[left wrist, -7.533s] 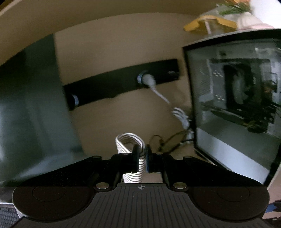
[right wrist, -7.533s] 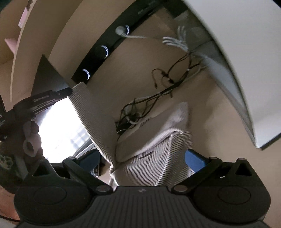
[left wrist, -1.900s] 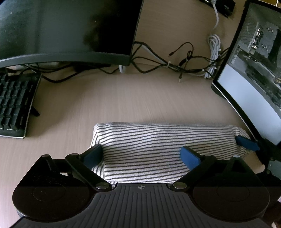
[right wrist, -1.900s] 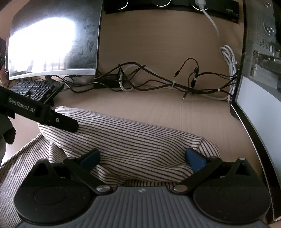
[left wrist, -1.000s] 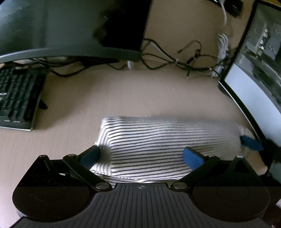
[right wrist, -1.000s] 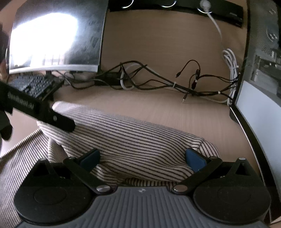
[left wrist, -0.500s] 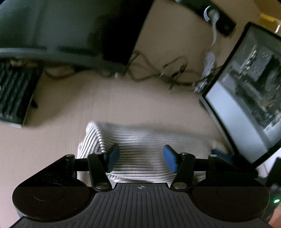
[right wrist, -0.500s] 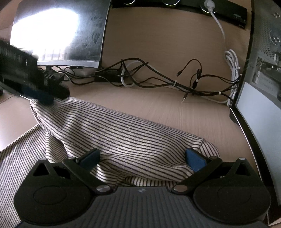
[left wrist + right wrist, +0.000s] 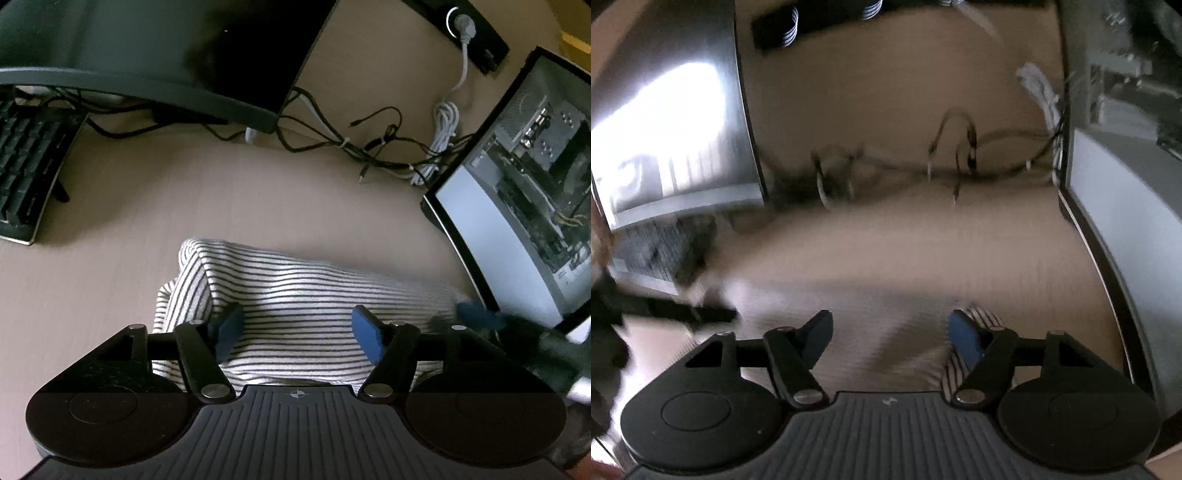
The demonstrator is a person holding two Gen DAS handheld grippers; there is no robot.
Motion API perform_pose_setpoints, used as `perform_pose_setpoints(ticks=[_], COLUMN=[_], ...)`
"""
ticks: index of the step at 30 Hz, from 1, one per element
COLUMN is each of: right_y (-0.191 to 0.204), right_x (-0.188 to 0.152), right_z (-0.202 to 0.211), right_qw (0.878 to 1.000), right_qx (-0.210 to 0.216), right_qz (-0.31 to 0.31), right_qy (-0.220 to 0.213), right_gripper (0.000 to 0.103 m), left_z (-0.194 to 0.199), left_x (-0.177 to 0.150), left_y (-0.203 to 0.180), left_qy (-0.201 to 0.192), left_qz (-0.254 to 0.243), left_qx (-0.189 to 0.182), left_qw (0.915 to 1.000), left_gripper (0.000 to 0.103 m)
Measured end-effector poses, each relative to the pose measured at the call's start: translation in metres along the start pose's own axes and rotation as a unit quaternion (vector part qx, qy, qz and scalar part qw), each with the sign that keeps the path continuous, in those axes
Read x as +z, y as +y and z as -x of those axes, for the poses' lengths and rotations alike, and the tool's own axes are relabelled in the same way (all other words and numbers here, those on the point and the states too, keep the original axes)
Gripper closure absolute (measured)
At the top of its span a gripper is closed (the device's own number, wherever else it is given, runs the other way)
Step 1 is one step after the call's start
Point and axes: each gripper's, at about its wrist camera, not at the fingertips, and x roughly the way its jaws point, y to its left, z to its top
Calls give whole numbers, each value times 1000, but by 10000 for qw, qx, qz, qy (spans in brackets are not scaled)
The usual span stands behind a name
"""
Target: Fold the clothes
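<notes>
A black-and-white striped garment (image 9: 295, 295) lies folded in a thick bundle on the beige desk (image 9: 221, 206). My left gripper (image 9: 297, 328) hovers over its near side, open, with blue pads (image 9: 229, 325) on either side of the cloth and nothing pinched. The right gripper's blue tip (image 9: 476, 312) shows at the bundle's right end. The right wrist view is motion-blurred. There my right gripper (image 9: 890, 336) is open, and only a striped edge (image 9: 982, 319) shows beside its right pad. The left gripper (image 9: 683, 312) is a dark smear at left.
A dark monitor (image 9: 147, 48) stands at the back left, with a black keyboard (image 9: 26, 166) beside it. Tangled cables (image 9: 369, 147) run along the back. A glass-sided computer case (image 9: 524, 192) stands close on the right, and a black power strip (image 9: 476, 37) hangs on the wall.
Both grippers' jaws have narrowed from wide open. The right gripper has moved quickly, so the bundle has almost left its view. The left camera has steadied over the garment.
</notes>
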Motion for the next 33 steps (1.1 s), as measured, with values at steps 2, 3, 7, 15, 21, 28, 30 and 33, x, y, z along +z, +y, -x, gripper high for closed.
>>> perform_pose_setpoints(ticks=[2, 3, 7, 15, 21, 28, 30, 33], right_y=[9, 11, 5, 70, 73, 74, 77, 86], right_x=[-5, -3, 28, 58, 51, 46, 46, 41], right_z=[-4, -5, 1, -51, -113, -86, -67, -37], right_qw=[9985, 9979, 9987, 9681, 9628, 9549, 9542, 9548], right_qx=[-133, -114, 363, 1600, 1928, 2313, 2389, 2349], right_qz=[532, 621, 359, 1922, 1645, 1605, 1605, 1744], right_qy=[68, 136, 79, 147, 937, 941, 817, 532], right_gripper=[27, 25, 27, 22, 6, 48, 56, 60], left_z=[6, 12, 32, 75, 102, 110, 111, 109], left_x=[1, 2, 3, -1, -10, -18, -18, -19], left_y=[-1, -4, -10, 1, 5, 5, 3, 2], left_qy=[-30, -81, -249, -473, -580, -595, -622, -625], left_qz=[69, 22, -65, 186, 273, 383, 358, 373], left_qx=[51, 103, 389, 1132, 1635, 1762, 1743, 1667], left_qw=[10000, 9999, 9989, 9923, 9845, 9818, 9821, 9833], left_gripper=[33, 32, 17, 10, 9, 9, 9, 9])
